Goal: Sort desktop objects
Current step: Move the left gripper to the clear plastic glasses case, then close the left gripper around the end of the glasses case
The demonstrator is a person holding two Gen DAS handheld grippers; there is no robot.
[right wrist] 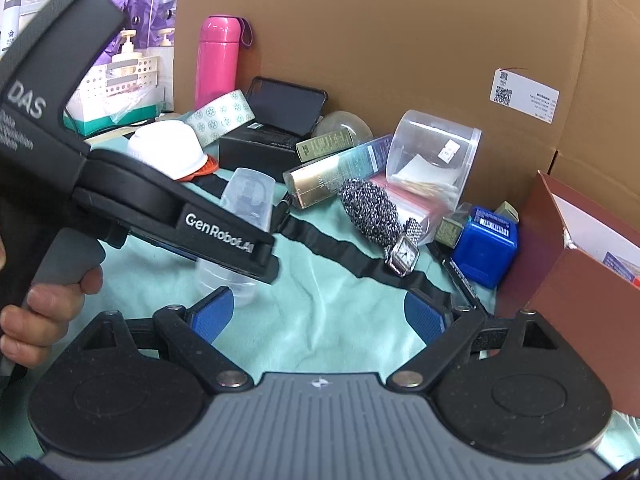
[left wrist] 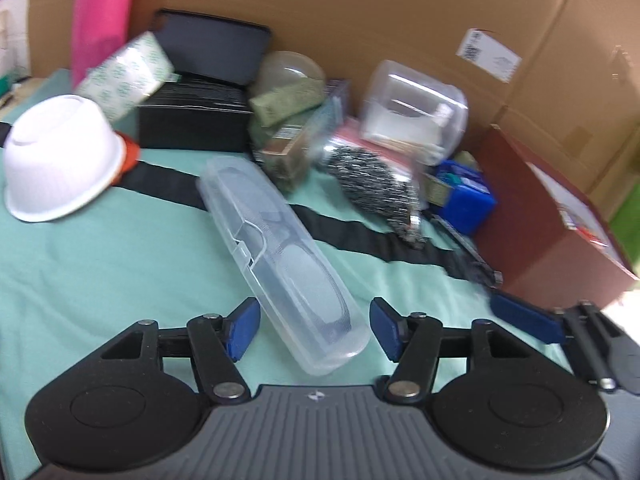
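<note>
Here, glasses case [left wrist: 280, 256] between open jaws.

Cardboard box [right wrist: 380, 40]; teal cloth [left wrist: 100, 264]

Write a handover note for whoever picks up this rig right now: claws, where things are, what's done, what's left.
Left claw: open, straddling the near end of the clear glasses case, not closed on it.
Right claw: open, empty, above bare green cloth.
The case lies on the cloth across the black strap. Watch, blue box, clear tub and white bowl sit piled before the cardboard box.
Done: nothing visibly sorted.
Left: grasp the case, then sort the pile.
</note>
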